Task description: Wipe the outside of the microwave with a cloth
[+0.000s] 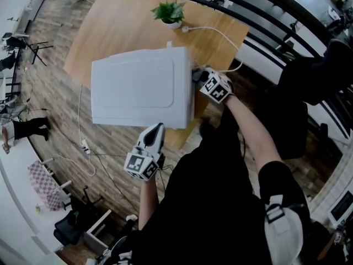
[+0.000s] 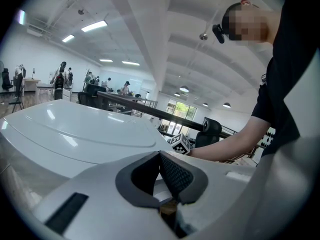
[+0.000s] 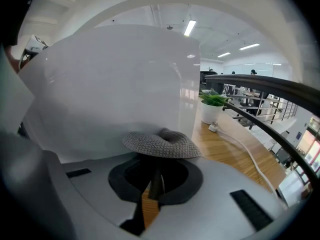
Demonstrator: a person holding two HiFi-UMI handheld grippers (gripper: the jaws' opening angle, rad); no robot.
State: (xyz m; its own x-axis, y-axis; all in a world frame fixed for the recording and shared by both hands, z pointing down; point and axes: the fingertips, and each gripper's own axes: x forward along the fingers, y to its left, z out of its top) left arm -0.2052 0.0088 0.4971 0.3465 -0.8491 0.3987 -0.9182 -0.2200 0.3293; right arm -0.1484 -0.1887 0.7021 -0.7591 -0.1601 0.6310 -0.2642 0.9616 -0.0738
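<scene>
A white microwave (image 1: 138, 87) stands on a wooden table (image 1: 118, 26). My right gripper (image 1: 203, 77) is at its right side wall, shut on a grey knitted cloth (image 1: 197, 74). In the right gripper view the cloth (image 3: 161, 144) bunches over the jaws and lies against the white wall (image 3: 110, 84). My left gripper (image 1: 159, 129) hovers at the microwave's near edge, jaws together and holding nothing. Its view looks across the microwave's top (image 2: 75, 129) toward the right gripper's marker cube (image 2: 180, 143).
A potted plant (image 1: 170, 12) sits at the table's far edge, with a white cable and plug (image 1: 220, 35) running past it to the right. A dark railing (image 1: 259, 15) borders the table's right side. Cables and chairs lie on the floor at left.
</scene>
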